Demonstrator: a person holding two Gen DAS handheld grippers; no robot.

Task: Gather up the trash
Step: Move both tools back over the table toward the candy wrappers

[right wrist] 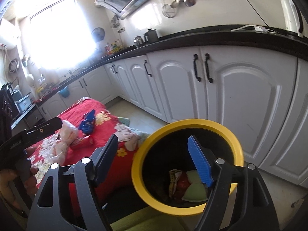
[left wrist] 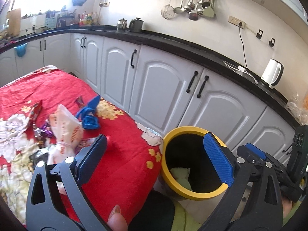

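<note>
While you look along your left gripper [left wrist: 156, 159], its jaws stand wide apart with nothing between them, one finger over the red flowered cloth [left wrist: 57, 88], the other over the bin [left wrist: 169, 165]. The trash sits in a loose heap toward the left edge of that cloth: a crumpled white plastic bag with orange print [left wrist: 66, 129], lying with its long axis running from the near edge toward the far one; shiny purple wrappers [left wrist: 43, 131] just beside it on the left; a red packet [left wrist: 35, 109] closer to the far left. A blue crumpled wrapper [left wrist: 89, 113] lies apart, nearer the cloth's far right edge, its pointed end aimed at the cabinets. The yellow-rimmed black bin stands off the cloth's right corner, pale scraps showing inside. Your right gripper [left wrist: 256, 152] shows at the right edge of this view.

From your right gripper [right wrist: 154, 159] the jaws are likewise spread wide and empty, the blue pad hanging over the bin's [right wrist: 138, 173] mouth. Inside lie pale green pieces [right wrist: 194, 190], something red [right wrist: 182, 184] and a yellow-black strip [right wrist: 173, 181]. On the cloth [right wrist: 115, 163] beyond, the white bag [right wrist: 65, 134] and blue wrapper [right wrist: 87, 123] remain uncollected
</note>
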